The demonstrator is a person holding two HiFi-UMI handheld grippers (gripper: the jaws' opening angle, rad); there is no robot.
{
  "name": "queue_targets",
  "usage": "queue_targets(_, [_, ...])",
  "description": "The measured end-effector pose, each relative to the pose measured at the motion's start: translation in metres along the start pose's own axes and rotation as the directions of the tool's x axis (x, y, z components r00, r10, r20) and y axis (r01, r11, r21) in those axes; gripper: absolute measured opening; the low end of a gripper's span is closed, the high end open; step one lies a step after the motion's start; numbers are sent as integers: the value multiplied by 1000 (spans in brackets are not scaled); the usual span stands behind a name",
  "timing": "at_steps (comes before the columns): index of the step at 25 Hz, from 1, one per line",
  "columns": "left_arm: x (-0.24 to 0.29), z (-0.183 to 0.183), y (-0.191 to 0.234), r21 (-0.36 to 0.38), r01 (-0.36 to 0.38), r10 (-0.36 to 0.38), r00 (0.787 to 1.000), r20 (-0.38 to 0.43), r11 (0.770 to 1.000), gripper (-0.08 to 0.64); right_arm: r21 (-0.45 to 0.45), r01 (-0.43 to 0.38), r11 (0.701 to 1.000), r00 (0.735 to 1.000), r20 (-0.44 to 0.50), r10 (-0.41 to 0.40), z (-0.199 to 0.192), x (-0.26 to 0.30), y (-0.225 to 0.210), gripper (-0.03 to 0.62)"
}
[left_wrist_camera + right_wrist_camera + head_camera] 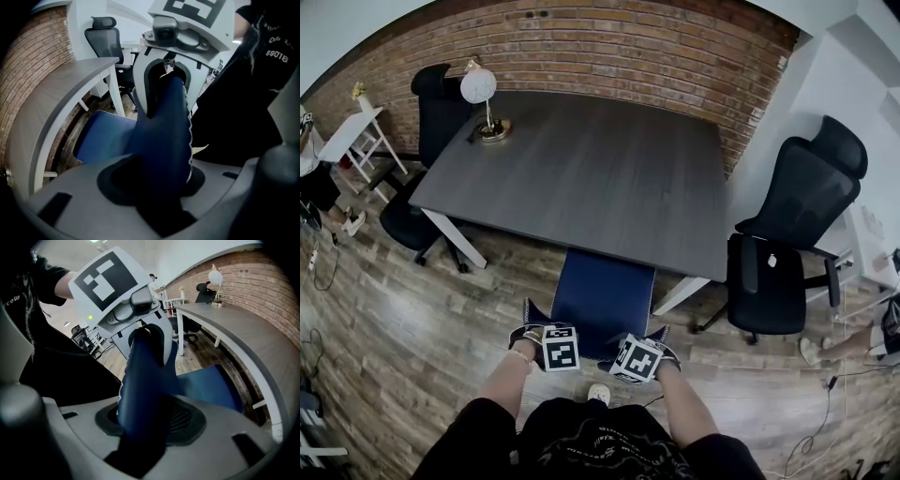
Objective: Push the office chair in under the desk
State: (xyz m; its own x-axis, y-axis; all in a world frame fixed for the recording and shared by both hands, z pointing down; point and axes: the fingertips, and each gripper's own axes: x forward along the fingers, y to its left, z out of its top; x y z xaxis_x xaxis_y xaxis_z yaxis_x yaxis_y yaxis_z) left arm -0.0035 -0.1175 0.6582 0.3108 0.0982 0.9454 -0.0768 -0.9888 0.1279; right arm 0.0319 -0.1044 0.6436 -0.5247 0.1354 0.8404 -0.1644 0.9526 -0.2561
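Note:
The blue office chair point(605, 291) stands in front of me with its seat partly under the dark grey desk point(600, 169). My left gripper point(539, 336) holds the left end of the chair's backrest top, and my right gripper point(661, 354) holds the right end. In the left gripper view the blue backrest point(166, 126) runs into the slot between the jaws of my left gripper point(161, 185), with the blue seat point(101, 138) below the desk edge. In the right gripper view the backrest point(143, 380) likewise fills the jaws of my right gripper point(140, 430).
A black office chair point(787, 234) stands right of the desk, another black chair point(436, 112) at its far left corner. A globe lamp point(483, 98) sits on the desk. The brick wall point(609, 47) is behind. A white side table point(352, 136) and floor cables point(323, 272) lie left.

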Motion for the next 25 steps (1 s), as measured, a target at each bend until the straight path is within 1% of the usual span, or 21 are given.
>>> queue_targets(6, [-1, 3, 9, -12, 0, 0, 1000, 1, 1000, 170, -13, 5, 1000, 1000, 3, -5, 2, -3, -9, 184])
queue_targets(13, [-2, 3, 12, -18, -6, 6, 1000, 3, 1000, 172, -23, -10, 1000, 1000, 1, 10, 3, -4, -11, 184])
queue_targets(18, [-3, 3, 17, -19, 4, -4, 1000, 0, 1000, 175, -23, 4, 1000, 1000, 13, -3, 7, -5, -16, 183])
queue_targets(25, [-3, 6, 35, -16, -16, 16, 1000, 4, 1000, 175, -26, 26, 999, 1000, 5, -26, 8, -7, -34, 173])
